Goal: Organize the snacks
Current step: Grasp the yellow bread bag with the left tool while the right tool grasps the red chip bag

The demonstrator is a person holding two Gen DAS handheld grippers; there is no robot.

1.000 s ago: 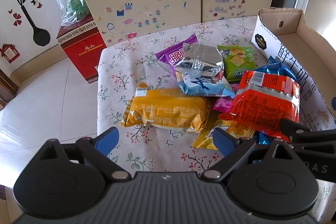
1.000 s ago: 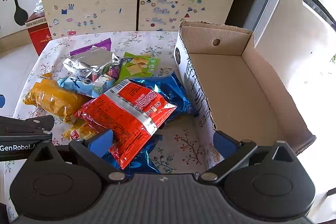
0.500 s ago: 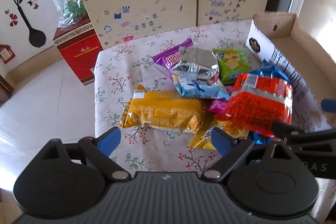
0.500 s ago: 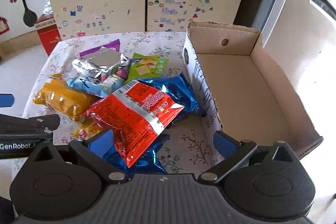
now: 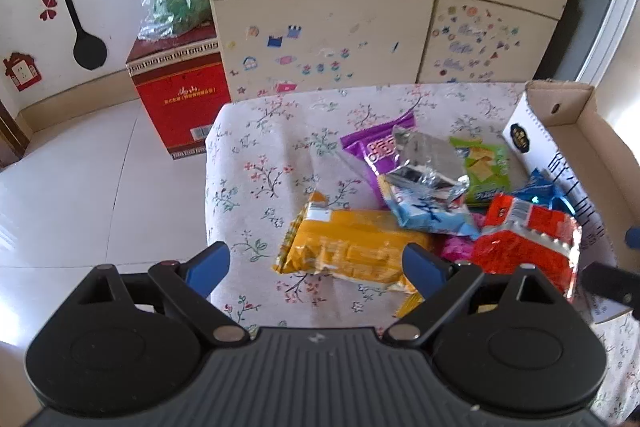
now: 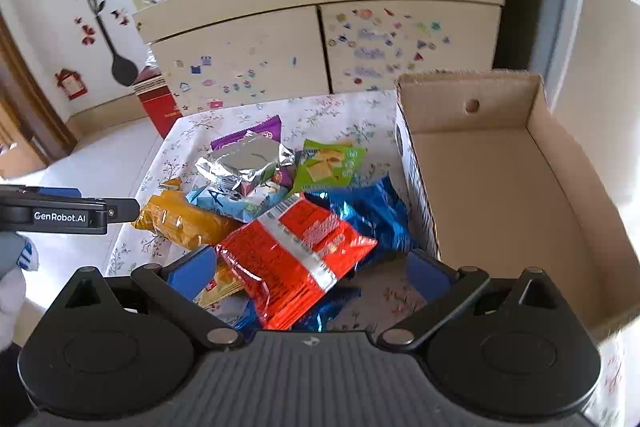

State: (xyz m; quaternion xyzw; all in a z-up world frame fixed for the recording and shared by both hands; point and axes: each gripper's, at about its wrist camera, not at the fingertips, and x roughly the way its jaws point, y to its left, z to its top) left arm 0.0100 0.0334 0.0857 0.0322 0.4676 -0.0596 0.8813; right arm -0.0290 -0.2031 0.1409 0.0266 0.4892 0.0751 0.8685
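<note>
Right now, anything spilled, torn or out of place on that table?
Nothing spilled or visibly torn. The snack packets sit in a loose overlapping heap on the tablecloth: the red packet lies askew across the blue packet. The cardboard box beside them holds nothing.

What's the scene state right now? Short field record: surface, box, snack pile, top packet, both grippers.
surface: table with floral cloth
box: open cardboard box, right of the pile, nothing seen inside
snack pile: packets heaped on the cloth beside the box, none in it yet
top packet: red packet, lying over a blue packet
other packets: yellow packet, silver packet, green packet
left gripper: open, holding nothing
right gripper: open, above the red packet
</note>
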